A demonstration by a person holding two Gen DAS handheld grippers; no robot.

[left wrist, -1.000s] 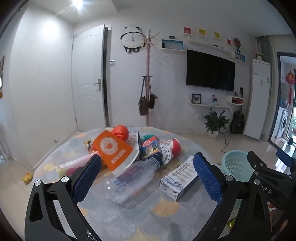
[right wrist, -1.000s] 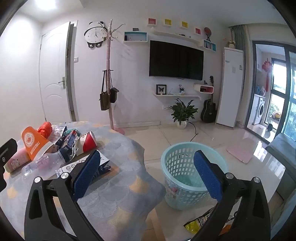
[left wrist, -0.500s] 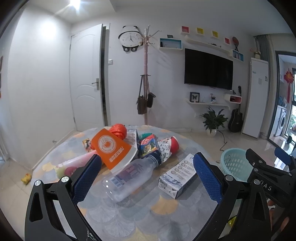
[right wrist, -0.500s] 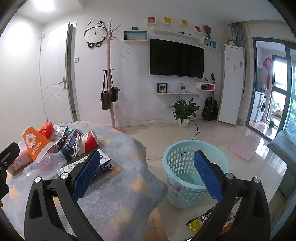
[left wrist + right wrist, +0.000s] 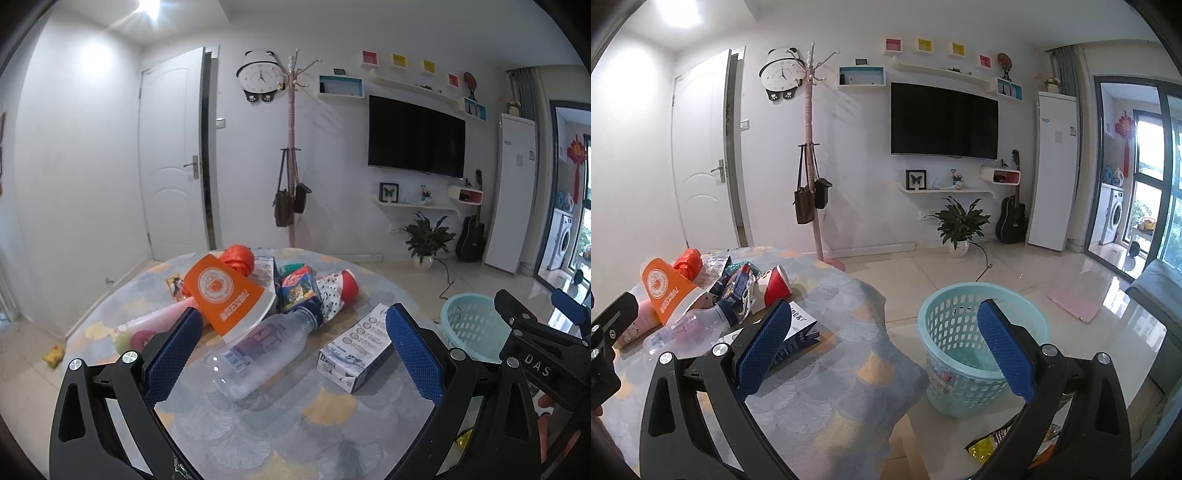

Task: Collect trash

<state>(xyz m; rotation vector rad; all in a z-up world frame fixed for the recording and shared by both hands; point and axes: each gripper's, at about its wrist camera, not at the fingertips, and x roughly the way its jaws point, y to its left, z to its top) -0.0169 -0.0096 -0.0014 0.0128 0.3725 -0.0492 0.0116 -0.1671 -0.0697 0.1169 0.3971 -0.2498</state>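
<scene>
Trash lies on a round table (image 5: 258,424): a clear plastic bottle (image 5: 258,349), a white-blue carton (image 5: 356,349), an orange paper box (image 5: 227,295), a red-white cup (image 5: 340,290), snack packs (image 5: 297,286) and a pink tube (image 5: 147,325). My left gripper (image 5: 291,354) is open and empty, hovering before the bottle and carton. My right gripper (image 5: 882,350) is open and empty over the table's right edge, beside a teal basket (image 5: 964,343) on the floor. The basket also shows in the left wrist view (image 5: 469,325).
A wrapper (image 5: 993,441) lies on the floor by the basket, and a yellow scrap (image 5: 51,356) lies left of the table. A coat rack (image 5: 812,166), a potted plant (image 5: 960,225) and a TV wall stand behind. A pink mat (image 5: 1075,299) lies on the floor.
Both grippers have drifted slightly; the view of the table and basket has shifted a little. Both stay open and empty.
</scene>
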